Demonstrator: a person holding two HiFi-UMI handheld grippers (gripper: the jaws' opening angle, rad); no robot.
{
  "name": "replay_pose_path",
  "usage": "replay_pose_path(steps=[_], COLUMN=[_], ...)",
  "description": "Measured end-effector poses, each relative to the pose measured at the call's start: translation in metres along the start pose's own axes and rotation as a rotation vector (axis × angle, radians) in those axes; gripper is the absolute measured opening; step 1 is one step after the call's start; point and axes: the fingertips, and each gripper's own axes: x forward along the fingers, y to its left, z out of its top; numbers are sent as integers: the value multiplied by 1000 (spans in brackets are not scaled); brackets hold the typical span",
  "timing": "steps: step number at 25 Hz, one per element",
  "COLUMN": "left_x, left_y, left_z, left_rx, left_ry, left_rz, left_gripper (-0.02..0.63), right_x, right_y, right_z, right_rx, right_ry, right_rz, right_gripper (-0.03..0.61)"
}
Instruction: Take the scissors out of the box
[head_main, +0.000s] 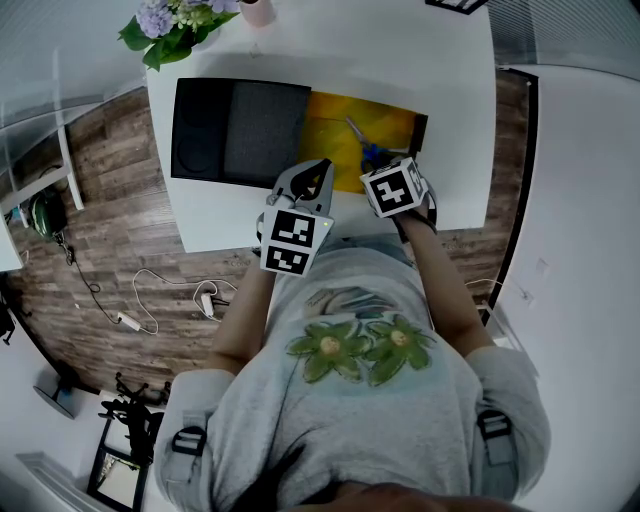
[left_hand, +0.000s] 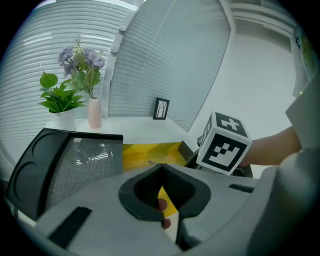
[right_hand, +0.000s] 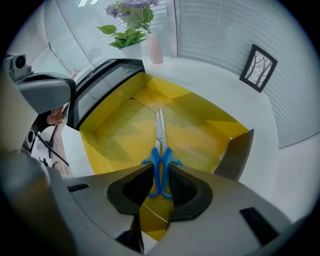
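Observation:
The scissors (head_main: 365, 148), blue-handled with steel blades, lie in the open box with its yellow inside (head_main: 330, 115). In the right gripper view the blue handles (right_hand: 160, 172) sit between the pads of my right gripper (right_hand: 160, 169), and both pads touch them. The blades point away across the yellow floor (right_hand: 125, 130). The right gripper (head_main: 380, 162) points straight down over the box's near end. My left gripper (head_main: 318, 172) is at the box's near left corner. In its own view the left gripper (left_hand: 161, 167) has its tips together, with a yellow edge of the box (left_hand: 167, 205) caught between the pads.
The box's black lid (head_main: 240, 130) lies open flat to the left on the white table (head_main: 400, 60). A vase of flowers and a plant (head_main: 175, 25) stand at the far left, a small picture frame (right_hand: 257, 61) at the far right. Cables lie on the wooden floor (head_main: 140, 300).

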Motion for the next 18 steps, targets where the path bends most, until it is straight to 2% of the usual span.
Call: replay_pose_path(steps=[11, 18], left_x=[2, 0], left_y=[-1, -1], left_z=[-1, -3], left_rx=[-4, -5], left_ry=[7, 12], left_rz=[0, 5], left_gripper=[-2, -2], right_x=[5, 3], right_y=[2, 5], right_z=[4, 4], right_rx=[-66, -122], right_ry=[37, 12], right_rz=[-30, -42], right_gripper=[103, 97])
